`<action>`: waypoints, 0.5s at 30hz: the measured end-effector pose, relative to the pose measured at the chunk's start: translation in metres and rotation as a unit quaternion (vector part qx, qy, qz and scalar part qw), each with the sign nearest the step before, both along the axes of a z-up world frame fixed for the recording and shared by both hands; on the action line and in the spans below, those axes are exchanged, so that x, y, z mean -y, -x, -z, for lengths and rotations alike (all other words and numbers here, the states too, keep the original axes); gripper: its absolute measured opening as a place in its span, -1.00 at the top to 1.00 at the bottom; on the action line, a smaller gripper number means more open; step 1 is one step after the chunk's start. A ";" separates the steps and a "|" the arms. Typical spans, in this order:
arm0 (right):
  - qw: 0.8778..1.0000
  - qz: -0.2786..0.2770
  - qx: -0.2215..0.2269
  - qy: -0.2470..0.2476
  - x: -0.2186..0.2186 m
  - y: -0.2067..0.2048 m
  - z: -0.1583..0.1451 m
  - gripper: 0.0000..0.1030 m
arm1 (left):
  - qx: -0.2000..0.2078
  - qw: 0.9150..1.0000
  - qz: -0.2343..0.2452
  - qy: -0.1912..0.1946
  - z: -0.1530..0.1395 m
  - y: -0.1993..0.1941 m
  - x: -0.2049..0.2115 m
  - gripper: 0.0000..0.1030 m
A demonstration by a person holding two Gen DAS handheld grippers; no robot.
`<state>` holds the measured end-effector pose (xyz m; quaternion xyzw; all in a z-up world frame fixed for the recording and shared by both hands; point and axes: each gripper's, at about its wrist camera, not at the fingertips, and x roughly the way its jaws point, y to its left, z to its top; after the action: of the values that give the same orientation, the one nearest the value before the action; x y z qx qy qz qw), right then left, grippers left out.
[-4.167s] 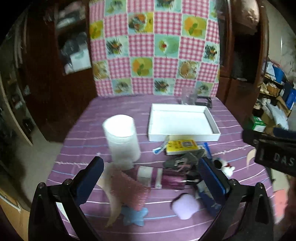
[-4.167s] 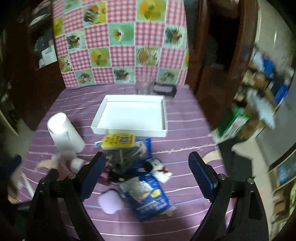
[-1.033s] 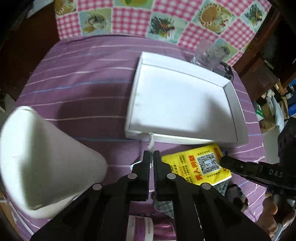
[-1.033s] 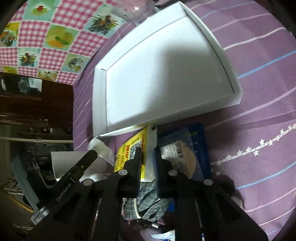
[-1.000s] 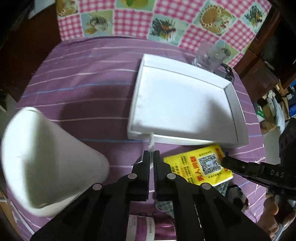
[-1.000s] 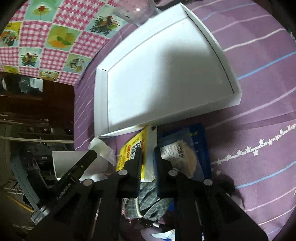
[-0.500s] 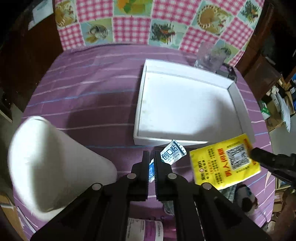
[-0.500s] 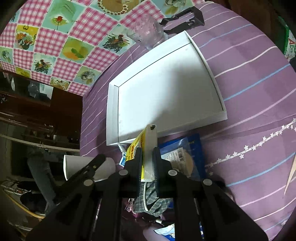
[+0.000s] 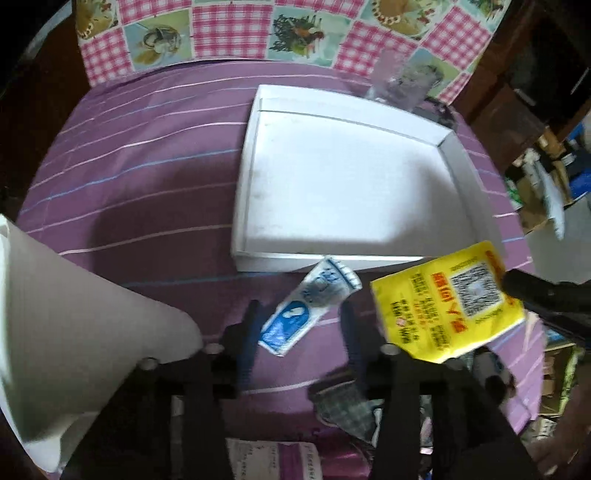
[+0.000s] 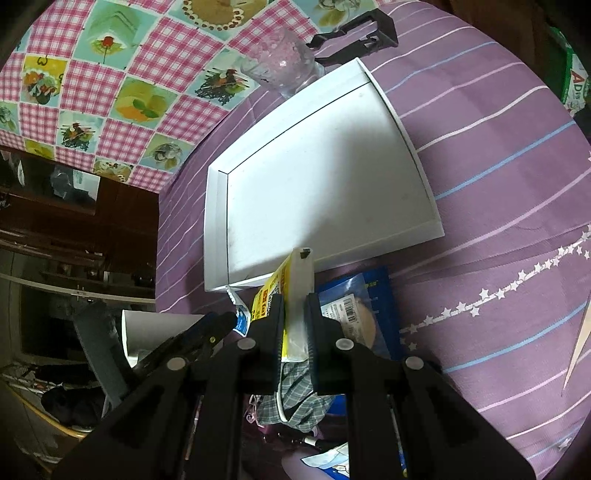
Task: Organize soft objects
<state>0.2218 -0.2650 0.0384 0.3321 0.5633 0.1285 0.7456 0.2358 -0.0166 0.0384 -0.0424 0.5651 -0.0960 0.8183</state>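
My left gripper (image 9: 300, 332) hangs just above the purple cloth, its jaws opening. A small blue-and-white sachet (image 9: 310, 306) lies between the fingers, and the pads no longer press on it. It rests at the near wall of the white tray (image 9: 351, 258). My right gripper (image 10: 295, 306) is shut on a yellow packet (image 10: 295, 291), seen edge-on and held up in front of the tray (image 10: 216, 229). In the left wrist view the same yellow packet (image 9: 447, 299) hangs at the right, pinched by the right gripper (image 9: 517, 286). The tray holds nothing.
A tall white cylinder (image 9: 74, 332) stands close on the left. Below the grippers lie a plaid cloth (image 10: 299, 398) and a blue package (image 10: 354, 314). A glass of pink beads (image 10: 280, 62) and a black clip (image 10: 354, 29) stand behind the tray. A checked cloth hangs at the back.
The left jaws have parted and let go of the sachet, which now lies flat on the cloth. The right gripper has lifted the yellow packet off the pile.
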 end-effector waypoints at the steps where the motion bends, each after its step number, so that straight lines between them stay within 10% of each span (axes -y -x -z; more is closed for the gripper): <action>1: 1.000 0.001 0.000 0.000 0.001 0.000 0.000 0.75 | 0.002 1.000 0.000 0.002 -0.001 0.001 0.000 0.05; 15: 1.000 0.015 0.000 0.000 0.011 0.002 -0.003 0.75 | 0.008 0.994 0.013 -0.111 0.012 0.000 0.038 0.05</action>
<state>0.2197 -0.2763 0.0413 0.3405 0.5585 0.1171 0.7473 0.2363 -0.0549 0.0266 0.0569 0.5662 -0.0437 0.8212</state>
